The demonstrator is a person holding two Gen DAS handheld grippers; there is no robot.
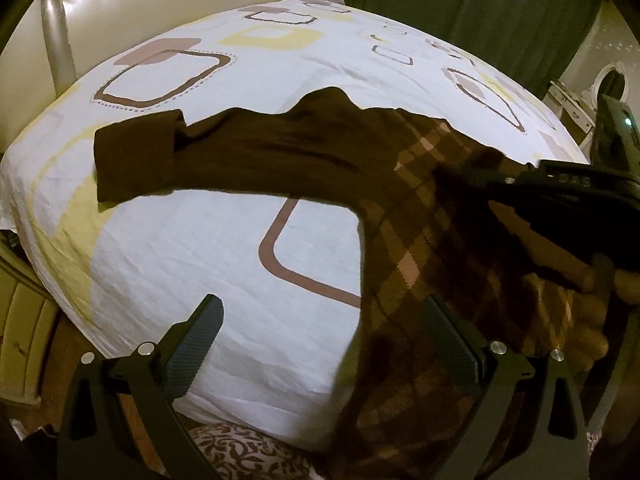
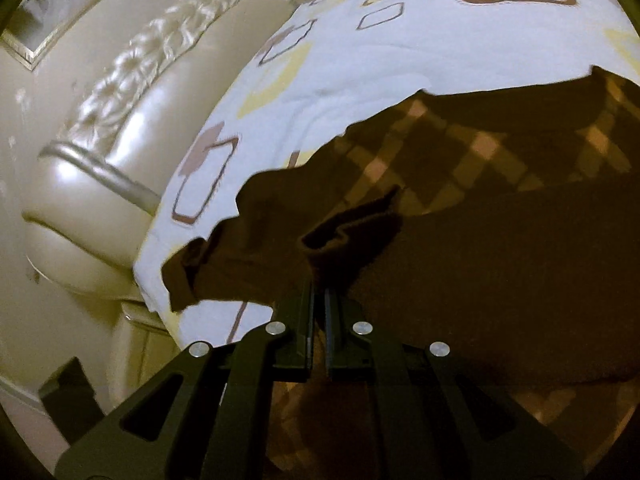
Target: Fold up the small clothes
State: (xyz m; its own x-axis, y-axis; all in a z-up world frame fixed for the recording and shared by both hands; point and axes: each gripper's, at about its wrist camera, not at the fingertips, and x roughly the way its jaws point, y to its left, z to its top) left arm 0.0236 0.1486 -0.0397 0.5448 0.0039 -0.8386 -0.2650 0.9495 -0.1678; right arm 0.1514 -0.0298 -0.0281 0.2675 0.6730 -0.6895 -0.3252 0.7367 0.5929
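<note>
Spread across a bed (image 1: pixel 168 264) with a white patterned sheet: a small brown sweater (image 1: pixel 420 208), plaid-fronted, with 1 plain sleeve (image 1: pixel 136 160) stretched flat toward the padded cream headboard (image 2: pixel 100 152), presumably laid out so as to give clean fold lines. Held above the near edge of the bed, the left tongs (image 1: pixel 320 344), jaws wide apart and clasping nothing, 1 finger over bare sheet and the other over the plaid hem (a waiting posture, by the look of it, ready to pin or pick up the lower body). Closed together on a bunched dark cuff (image 2: pixel 352 228), the right tongs (image 2: pixel 319 320), the pinched cloth rising just ahead of the tips and the second sleeve draped back over the plaid chest, most likely carried inward to start the fold. Seen at the right edge of the left wrist view, the right-hand tool (image 1: pixel 568 188) and the hand (image 1: pixel 576 312) gripping it, low over the garment. Judged an early stage: 1 sleeve brought in, the other still outstretched, body not yet folded. Behind the bed, a green curtain (image 1: pixel 460 8).
</note>
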